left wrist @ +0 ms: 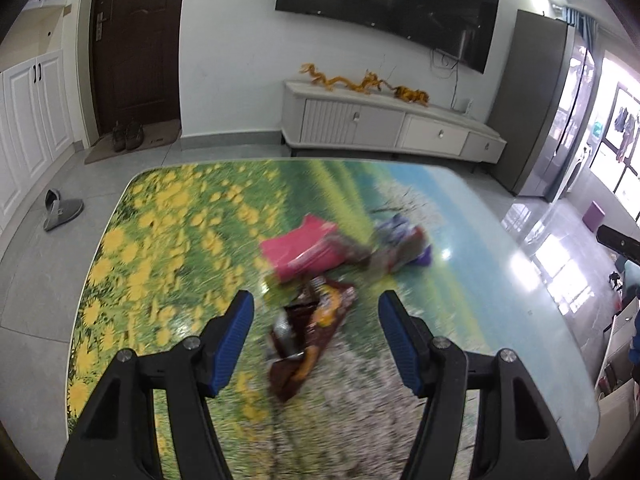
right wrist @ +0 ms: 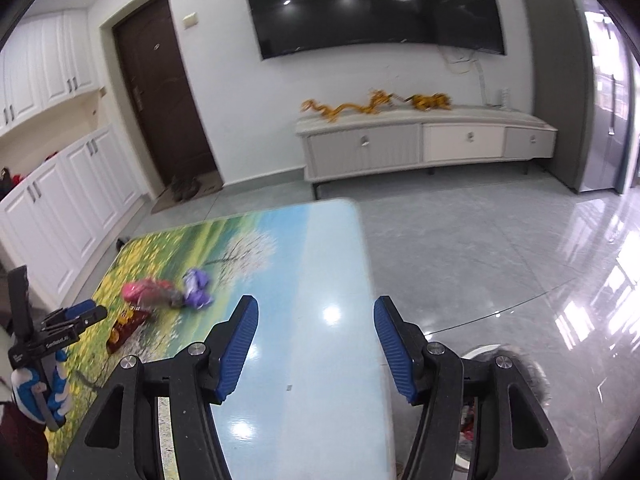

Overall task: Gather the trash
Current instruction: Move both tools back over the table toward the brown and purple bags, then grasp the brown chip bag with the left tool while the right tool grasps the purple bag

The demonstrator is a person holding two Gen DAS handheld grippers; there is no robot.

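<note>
Wrappers (left wrist: 312, 336) lie loose on table (left wrist: 460, 320); bin (right wrist: 520, 364) interior unseen.

place: home living room | signs: wall-mounted TV (right wrist: 376, 8), low TV cabinet (right wrist: 424, 144), entry door (left wrist: 138, 48), slippers (left wrist: 62, 210), tiled floor (right wrist: 480, 248)

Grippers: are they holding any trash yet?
No. Left hand-held gripper and right hand-held gripper are both open and empty; the wrappers lie on the table.

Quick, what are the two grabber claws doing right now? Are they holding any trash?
Left gripper: open, holding nothing; the brown wrapper lies on the table below it.
Right gripper: open, empty, over bare table.
</note>
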